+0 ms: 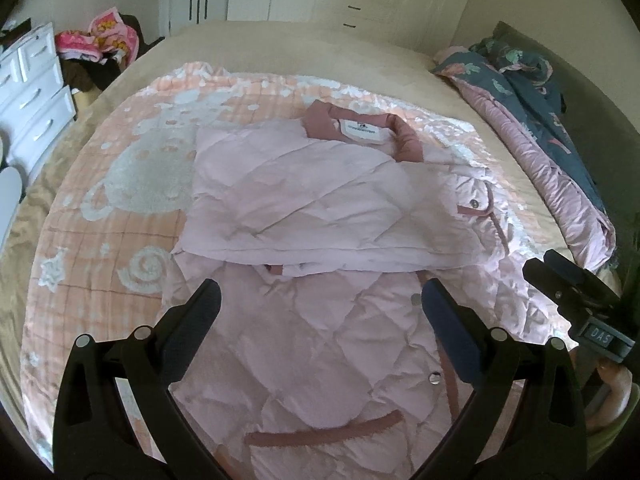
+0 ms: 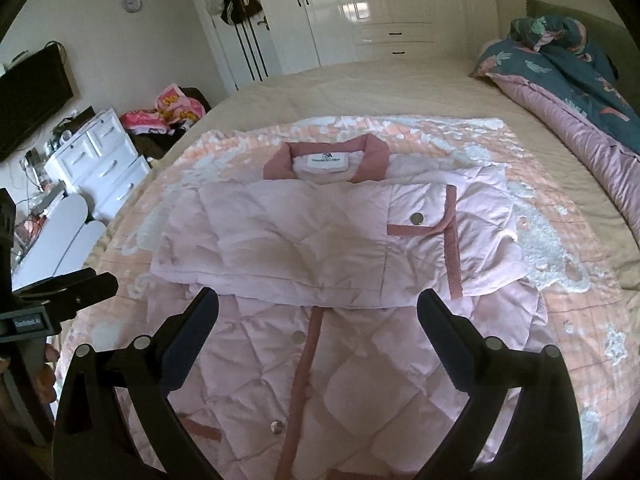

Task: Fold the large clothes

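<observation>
A pale pink quilted coat (image 1: 320, 200) lies on a peach blanket (image 1: 120, 168) in the middle of the bed (image 1: 320, 48), collar (image 2: 326, 156) toward the far edge, sleeves folded across its chest. The left gripper (image 1: 320, 300) and right gripper (image 2: 318, 308) both hang above its lower half, jaws spread, holding nothing. A crumpled duvet (image 2: 560, 64) lies along the bed's right edge.

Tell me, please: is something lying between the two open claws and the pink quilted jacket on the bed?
Nothing visible does. The left claw and right claw both hover open directly above the lower part of the pink jacket, whose sleeves are folded across the chest. Only the jacket lies on the peach blanket there.
</observation>
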The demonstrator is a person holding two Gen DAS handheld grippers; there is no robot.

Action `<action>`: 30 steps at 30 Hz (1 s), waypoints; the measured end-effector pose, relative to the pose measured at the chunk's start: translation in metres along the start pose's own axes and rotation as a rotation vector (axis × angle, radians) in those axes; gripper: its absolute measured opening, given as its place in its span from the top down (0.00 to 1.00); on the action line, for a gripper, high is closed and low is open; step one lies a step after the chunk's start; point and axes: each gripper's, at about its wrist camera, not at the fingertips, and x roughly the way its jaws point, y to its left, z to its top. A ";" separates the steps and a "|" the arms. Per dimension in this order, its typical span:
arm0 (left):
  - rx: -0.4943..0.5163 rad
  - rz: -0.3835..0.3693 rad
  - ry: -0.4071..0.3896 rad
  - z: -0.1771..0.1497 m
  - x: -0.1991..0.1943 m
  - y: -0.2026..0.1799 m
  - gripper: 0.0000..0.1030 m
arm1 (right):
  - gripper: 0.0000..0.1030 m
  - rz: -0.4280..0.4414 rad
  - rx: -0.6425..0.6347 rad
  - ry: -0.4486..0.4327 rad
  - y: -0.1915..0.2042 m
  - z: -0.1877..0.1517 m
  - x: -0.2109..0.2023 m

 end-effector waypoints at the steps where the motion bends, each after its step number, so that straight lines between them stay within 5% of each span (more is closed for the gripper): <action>1: 0.004 -0.001 -0.006 0.000 -0.003 -0.002 0.09 | 0.04 0.000 -0.002 -0.004 0.001 0.000 -0.004; 30: 0.026 -0.042 -0.126 -0.018 -0.078 -0.028 0.09 | 0.04 -0.021 -0.081 -0.151 0.011 -0.004 -0.094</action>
